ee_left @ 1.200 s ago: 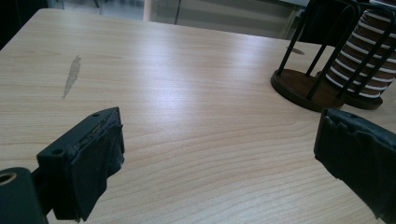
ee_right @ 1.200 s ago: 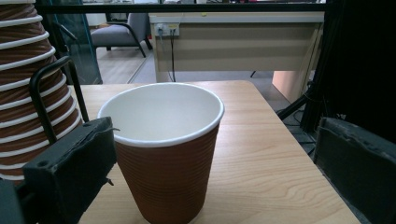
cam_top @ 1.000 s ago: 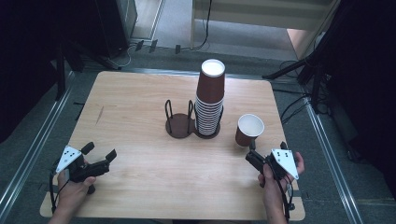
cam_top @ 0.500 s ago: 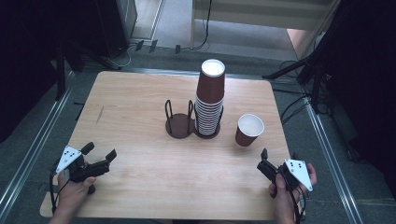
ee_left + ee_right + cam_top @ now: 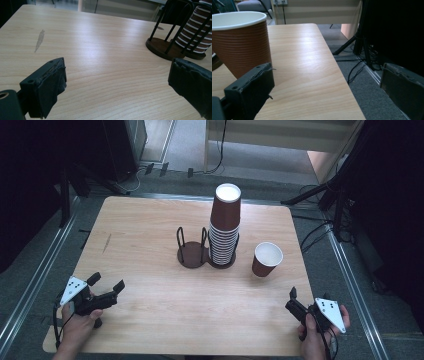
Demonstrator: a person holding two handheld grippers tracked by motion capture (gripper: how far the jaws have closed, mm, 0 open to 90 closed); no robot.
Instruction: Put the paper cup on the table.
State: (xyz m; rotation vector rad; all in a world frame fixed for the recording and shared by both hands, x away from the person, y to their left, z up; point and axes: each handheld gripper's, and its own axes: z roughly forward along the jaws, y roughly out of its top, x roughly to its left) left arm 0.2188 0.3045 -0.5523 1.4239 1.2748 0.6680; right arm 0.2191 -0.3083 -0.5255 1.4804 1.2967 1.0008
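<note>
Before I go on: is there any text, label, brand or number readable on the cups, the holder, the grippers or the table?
None readable. The single brown ribbed paper cup, the stack of brown paper cups, the black wire cup holder and the light wooden table carry no print. The right gripper's grey plate shows only dark dots, not characters.

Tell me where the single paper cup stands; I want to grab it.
In the high view, the single cup stands upright right of the cup stack, ahead of the right gripper.
</note>
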